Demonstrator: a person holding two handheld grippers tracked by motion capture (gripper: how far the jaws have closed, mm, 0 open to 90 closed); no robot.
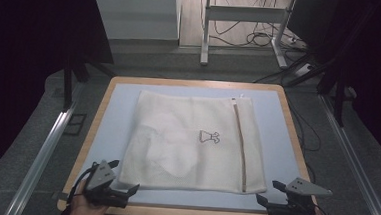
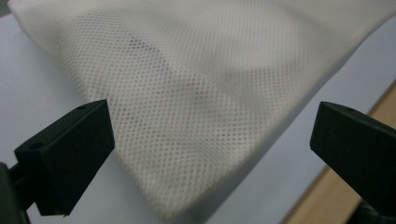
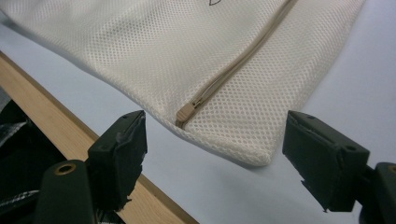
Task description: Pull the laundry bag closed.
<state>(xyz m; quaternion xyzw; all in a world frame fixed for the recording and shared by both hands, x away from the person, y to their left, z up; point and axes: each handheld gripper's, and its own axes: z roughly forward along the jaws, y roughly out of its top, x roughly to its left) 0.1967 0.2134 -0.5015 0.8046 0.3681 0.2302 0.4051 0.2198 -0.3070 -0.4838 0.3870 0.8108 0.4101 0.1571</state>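
Observation:
A white mesh laundry bag (image 1: 186, 142) lies flat on the pale blue mat (image 1: 112, 118). It has a beige zipper (image 1: 240, 145) down its right side and a small dark logo (image 1: 209, 136) near the middle. Something pale shows through the mesh on the left. My left gripper (image 1: 124, 176) stands open at the bag's near left corner; in the left gripper view the bag (image 2: 201, 70) corner lies between the jaws of the left gripper (image 2: 212, 140), untouched. My right gripper (image 1: 267, 190) is open at the near right corner. The zipper pull (image 3: 186, 112) lies just ahead of the right gripper (image 3: 215, 144).
The mat sits in a wooden table rim (image 1: 187, 213). Metal rails (image 1: 45, 149) run along the floor on both sides. Behind the table stand desk legs (image 1: 205, 33) with loose cables (image 1: 263, 39). Dark screens close in the left and right.

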